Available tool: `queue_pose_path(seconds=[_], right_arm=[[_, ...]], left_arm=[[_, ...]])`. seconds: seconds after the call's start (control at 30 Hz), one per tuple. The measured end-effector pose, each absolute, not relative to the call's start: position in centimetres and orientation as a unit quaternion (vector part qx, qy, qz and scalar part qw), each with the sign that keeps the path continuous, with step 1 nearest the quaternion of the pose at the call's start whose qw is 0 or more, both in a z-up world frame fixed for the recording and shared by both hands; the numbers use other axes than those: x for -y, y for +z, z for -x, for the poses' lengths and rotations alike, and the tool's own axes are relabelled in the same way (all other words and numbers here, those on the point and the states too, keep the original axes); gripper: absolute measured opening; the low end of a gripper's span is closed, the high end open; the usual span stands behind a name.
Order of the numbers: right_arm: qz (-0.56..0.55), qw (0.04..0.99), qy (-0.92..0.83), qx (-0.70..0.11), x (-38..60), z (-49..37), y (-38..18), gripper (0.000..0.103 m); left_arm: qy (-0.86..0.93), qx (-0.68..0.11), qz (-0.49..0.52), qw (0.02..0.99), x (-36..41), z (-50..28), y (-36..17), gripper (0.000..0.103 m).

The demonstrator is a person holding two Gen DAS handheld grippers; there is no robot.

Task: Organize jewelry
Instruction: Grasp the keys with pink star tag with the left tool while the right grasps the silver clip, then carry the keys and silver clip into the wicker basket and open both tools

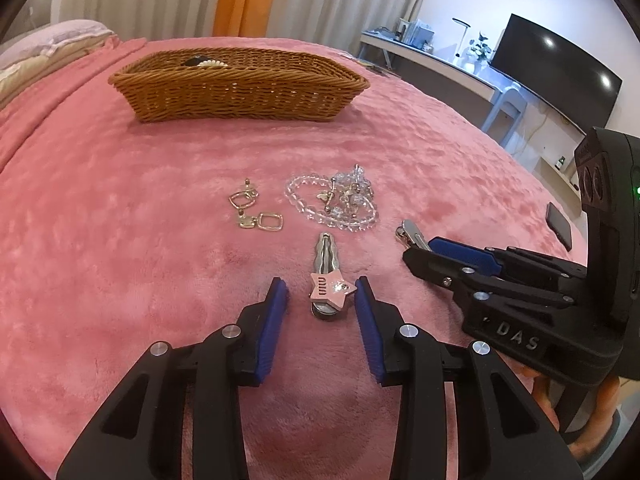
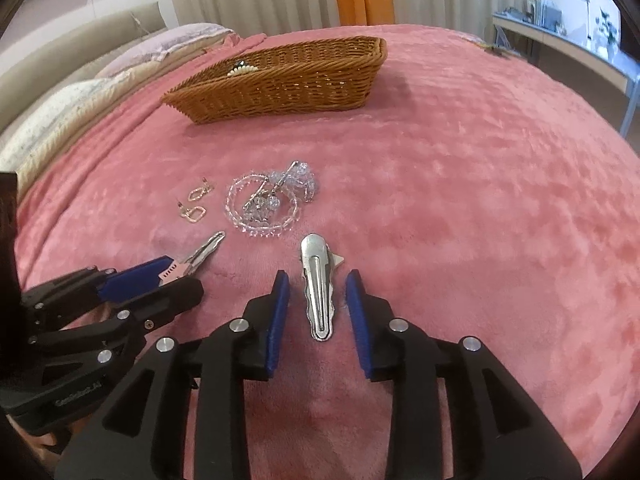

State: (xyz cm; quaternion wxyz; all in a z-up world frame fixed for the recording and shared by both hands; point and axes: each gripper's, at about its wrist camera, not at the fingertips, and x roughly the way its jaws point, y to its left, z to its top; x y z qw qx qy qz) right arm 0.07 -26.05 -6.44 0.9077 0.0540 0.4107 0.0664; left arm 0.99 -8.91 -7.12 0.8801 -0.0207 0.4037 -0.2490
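Note:
On the pink blanket, my left gripper [image 1: 321, 285] is open around a hair clip with a pink star [image 1: 329, 285], which lies between its blue pads without being held. My right gripper [image 2: 316, 278] is open around a silver hair clip [image 2: 317, 284] lying face down; its tip also shows in the left wrist view [image 1: 408, 232]. Beyond lie a pair of gold earrings [image 1: 256, 210] and a pile of clear bead bracelets [image 1: 336, 200]. A wicker basket [image 1: 240, 92] stands at the back with beaded items inside.
A dark phone [image 1: 559, 226] lies at the bed's right edge. Pillows [image 2: 60, 112] sit at the far left. A desk with a large monitor [image 1: 560, 68] stands beyond the bed on the right. Curtains hang behind.

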Motion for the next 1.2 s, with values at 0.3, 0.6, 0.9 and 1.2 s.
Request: queue_pose_path(seconds=[0.3, 0.6, 0.9, 1.2], right_arm=[[-0.054, 0.899, 0.067, -0.429, 25.9, -0.6, -6.3, 0.029], [-0.055, 0.901, 0.075, -0.423, 25.8, -0.2, -5.3, 0.012], [-0.073, 0.908, 0.135, -0.389, 26.1, -0.2, -0.7, 0.012], [-0.023, 0.931, 0.142, -0.337, 24.2, -6.2, 6.6, 0.012]], left_arm=[[-0.251, -0.408, -0.013, 0.878, 10.0, -0.6, -6.5, 0.038], [-0.26, -0.42, 0.028, 0.869, 8.5, -1.3, -6.2, 0.02], [-0.266, -0.377, 0.071, 0.884, 5.2, -1.2, -0.4, 0.02], [-0.249, -0.279, 0.067, 0.925, 4.5, -6.0, 8.7, 0.02]])
